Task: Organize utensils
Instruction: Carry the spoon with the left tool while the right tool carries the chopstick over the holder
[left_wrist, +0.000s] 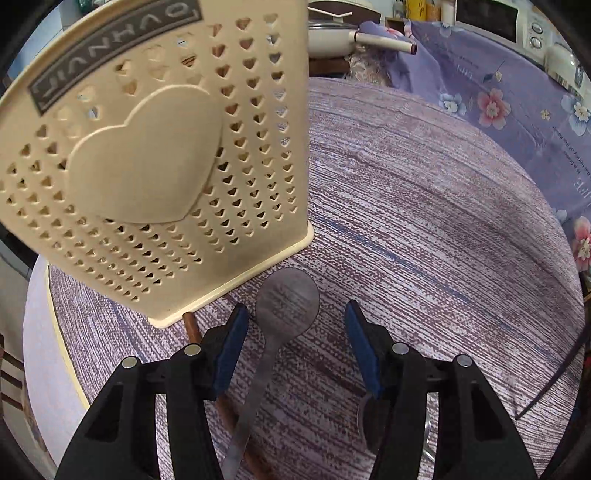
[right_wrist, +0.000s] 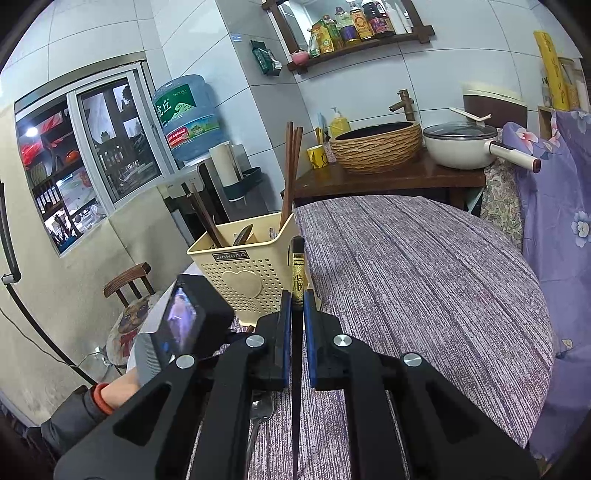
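Left gripper (left_wrist: 295, 328) fingers spread over spoon (left_wrist: 286, 301); right gripper (right_wrist: 294, 314) pinches 1 chopstick (right_wrist: 297, 273). Closing off-centre would probably skid the spoon against the holder (left_wrist: 155, 155).

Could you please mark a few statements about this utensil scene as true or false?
1. The right gripper is shut on a dark chopstick. True.
2. The left gripper is clamped on the spoon. False: its jaws stand open, with the spoon lying on the table between them.
3. The cream holder already has chopsticks standing in it. True.
4. The holder lies tipped over on its side. False: it stands upright at the table's edge.
5. The spoon's bowl points toward the holder's base. True.
6. The pan sits on the purple table. False: it rests on the wooden counter behind it.
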